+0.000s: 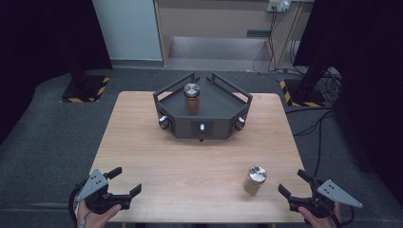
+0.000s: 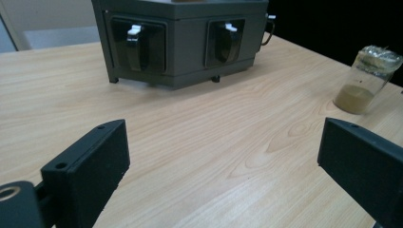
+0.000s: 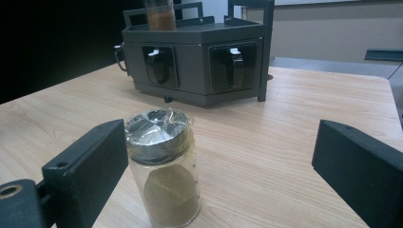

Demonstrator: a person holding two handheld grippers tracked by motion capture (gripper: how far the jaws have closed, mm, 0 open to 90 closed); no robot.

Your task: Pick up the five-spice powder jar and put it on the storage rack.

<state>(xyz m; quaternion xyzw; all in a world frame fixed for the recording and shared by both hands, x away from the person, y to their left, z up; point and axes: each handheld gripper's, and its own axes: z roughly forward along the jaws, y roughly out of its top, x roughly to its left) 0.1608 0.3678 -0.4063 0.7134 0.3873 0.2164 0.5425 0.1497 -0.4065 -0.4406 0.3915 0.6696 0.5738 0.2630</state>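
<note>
The left gripper (image 1: 124,182), held in a hand at the near left corner, stands with its jaws wide apart and nothing between them. From it the clear glass jar with a silver lid and tan powder inside (image 2: 367,79) lies well off, forward and to its right.

The right gripper (image 1: 293,183) is far nearer: the same jar (image 1: 255,179) stands upright just to its left and a little ahead. In the right gripper view the jar (image 3: 164,172) sits close against the inner face of the left-hand jaw, whether touching cannot be told, with a wide gap to the other. These jaws are open too and grip nothing. The jar's long axis is vertical, so a level closing across its body looks like the fitting approach.

Beyond both, the dark grey angular metal rack with knobs on its faces (image 1: 203,121) carries a second lidded jar of brown powder (image 1: 192,98). The light wooden tabletop (image 1: 190,161) stands on grey carpet (image 1: 52,137) in a dim room.
</note>
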